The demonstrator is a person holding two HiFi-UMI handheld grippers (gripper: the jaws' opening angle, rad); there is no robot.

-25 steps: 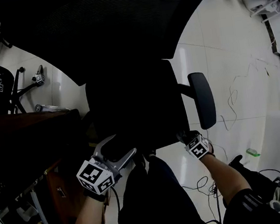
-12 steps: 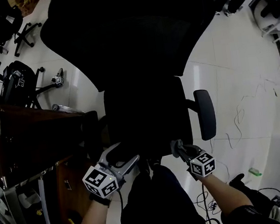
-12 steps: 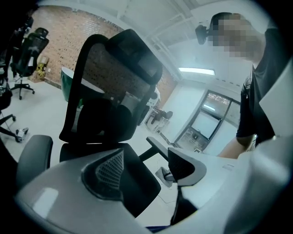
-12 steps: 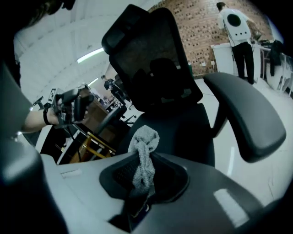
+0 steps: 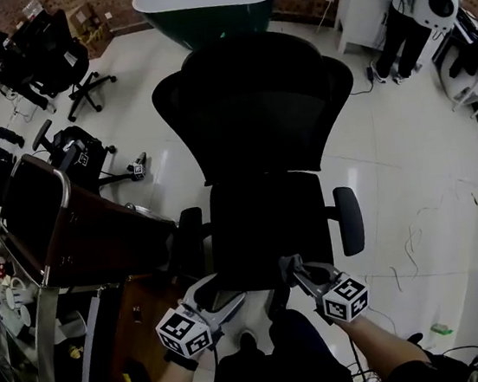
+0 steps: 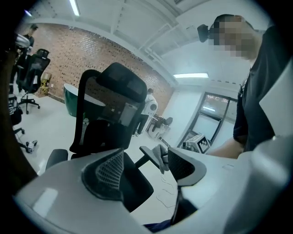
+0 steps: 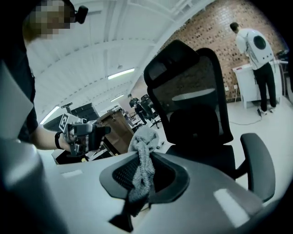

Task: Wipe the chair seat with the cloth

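Gripping grey cloth [image 7: 141, 157] in right gripper [image 5: 291, 268] jaws, left gripper [image 5: 219, 290] jaws apart, chair seat [image 5: 265, 226] ahead, desk [image 5: 97, 239] beside

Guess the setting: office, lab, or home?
Probably an open-plan office or lab: a mesh chair up front, more chairs at the far left, a wooden desk, a brick wall, tiled floor.
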